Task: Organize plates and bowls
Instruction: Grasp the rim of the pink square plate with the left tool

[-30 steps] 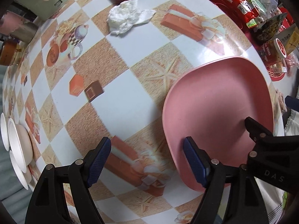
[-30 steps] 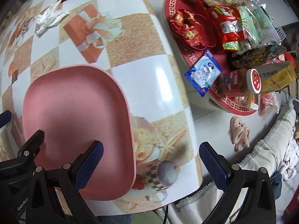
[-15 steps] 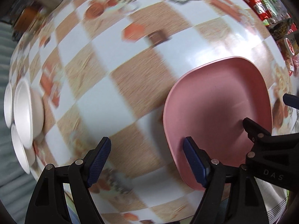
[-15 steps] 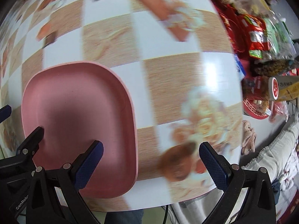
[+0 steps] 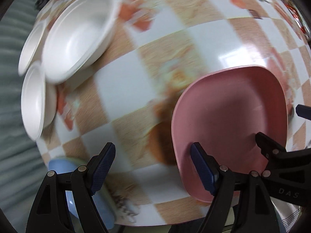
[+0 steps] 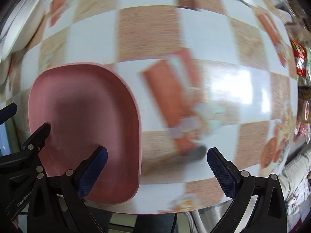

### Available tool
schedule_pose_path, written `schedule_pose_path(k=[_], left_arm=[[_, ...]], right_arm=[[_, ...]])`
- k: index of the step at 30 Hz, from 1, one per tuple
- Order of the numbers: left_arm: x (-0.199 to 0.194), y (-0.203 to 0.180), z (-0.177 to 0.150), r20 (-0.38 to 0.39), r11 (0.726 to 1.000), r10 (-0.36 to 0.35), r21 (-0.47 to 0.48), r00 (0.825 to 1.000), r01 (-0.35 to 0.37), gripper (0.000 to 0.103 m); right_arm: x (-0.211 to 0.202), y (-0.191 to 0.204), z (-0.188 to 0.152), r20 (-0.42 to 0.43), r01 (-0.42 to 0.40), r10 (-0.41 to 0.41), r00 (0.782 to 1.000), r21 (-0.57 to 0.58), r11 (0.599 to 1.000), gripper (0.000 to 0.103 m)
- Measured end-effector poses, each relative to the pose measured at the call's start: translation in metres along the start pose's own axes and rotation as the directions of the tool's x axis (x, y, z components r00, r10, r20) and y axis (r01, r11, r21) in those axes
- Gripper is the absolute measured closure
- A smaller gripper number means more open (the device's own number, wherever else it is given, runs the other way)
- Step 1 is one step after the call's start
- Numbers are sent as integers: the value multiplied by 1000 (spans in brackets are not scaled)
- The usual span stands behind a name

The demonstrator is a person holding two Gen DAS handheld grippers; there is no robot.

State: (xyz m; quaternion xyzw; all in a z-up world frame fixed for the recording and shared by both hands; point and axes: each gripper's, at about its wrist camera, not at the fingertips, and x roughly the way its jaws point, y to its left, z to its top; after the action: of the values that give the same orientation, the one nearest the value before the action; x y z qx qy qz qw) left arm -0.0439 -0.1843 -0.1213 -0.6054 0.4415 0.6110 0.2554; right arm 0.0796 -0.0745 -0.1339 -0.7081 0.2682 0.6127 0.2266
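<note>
A pink rounded-square plate (image 5: 229, 124) is carried above the checkered table (image 5: 159, 62). It rests on the inner fingers of both grippers and also shows in the right wrist view (image 6: 83, 124). My left gripper (image 5: 153, 169) is open, its right finger (image 5: 202, 171) under the plate's near edge. My right gripper (image 6: 155, 171) is open, its left finger (image 6: 91, 172) under the plate. Three white bowls (image 5: 77, 33) sit at the table's left end. A blue dish (image 5: 64, 174) lies by the left gripper's left finger.
Snack packets and jars (image 6: 302, 77) crowd the far right. The table's near edge (image 6: 175, 209) runs just in front of both grippers, with fabric (image 6: 299, 174) beyond it at the right. The views are motion-blurred.
Both grippers have swung left along the table with the pink plate. The white bowls have come from the left rim well into view, and the blue dish has appeared.
</note>
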Motion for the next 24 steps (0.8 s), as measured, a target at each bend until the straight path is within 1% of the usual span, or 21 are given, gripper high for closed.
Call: schedule_pose_path(k=[3, 5, 6, 8, 11, 14, 15, 18, 20, 22, 24], left_arm=[[5, 20, -10, -14, 999, -14, -38, 1000, 13, 21], [5, 20, -15, -16, 998, -21, -57, 1000, 20, 20], [5, 21, -18, -19, 997, -31, -66, 999, 29, 20], [8, 31, -26, -24, 995, -53, -83, 998, 51, 20], [10, 43, -31, -23, 992, -84, -97, 996, 81, 20], [7, 41, -32, -15, 988, -120, -104, 993, 118, 20], [8, 41, -33, -19, 986, -132, -109, 991, 129, 20], [1, 35, -35, -6, 978, -160, -136, 987, 157, 18], [4, 40, -36, -1, 972, -179, -153, 984, 177, 15], [6, 46, -40, 3, 967, -188, -174, 982, 185, 7], [14, 51, -39, 9, 962, -198, -190, 980, 196, 4]], right_arm=[[1, 24, -2, -6, -4, 4, 1000, -41, 999, 0], [1, 36, -6, -16, -14, 13, 1000, -67, 998, 0], [1, 39, -7, -16, -22, 22, 1000, -62, 998, 0], [3, 38, -7, -22, -36, 35, 999, -55, 998, 0], [2, 37, -9, -17, -30, 30, 999, -31, 999, 0], [2, 16, -1, -18, -36, 36, 999, 5, 999, 0], [3, 13, 5, -21, -44, 44, 999, 13, 999, 0], [3, 11, 6, -18, -41, 42, 999, 17, 999, 0], [3, 11, 7, -15, -39, 40, 999, 18, 999, 0], [3, 10, 7, -14, -41, 41, 999, 16, 999, 0], [3, 10, 7, -13, -46, 46, 999, 20, 999, 0]])
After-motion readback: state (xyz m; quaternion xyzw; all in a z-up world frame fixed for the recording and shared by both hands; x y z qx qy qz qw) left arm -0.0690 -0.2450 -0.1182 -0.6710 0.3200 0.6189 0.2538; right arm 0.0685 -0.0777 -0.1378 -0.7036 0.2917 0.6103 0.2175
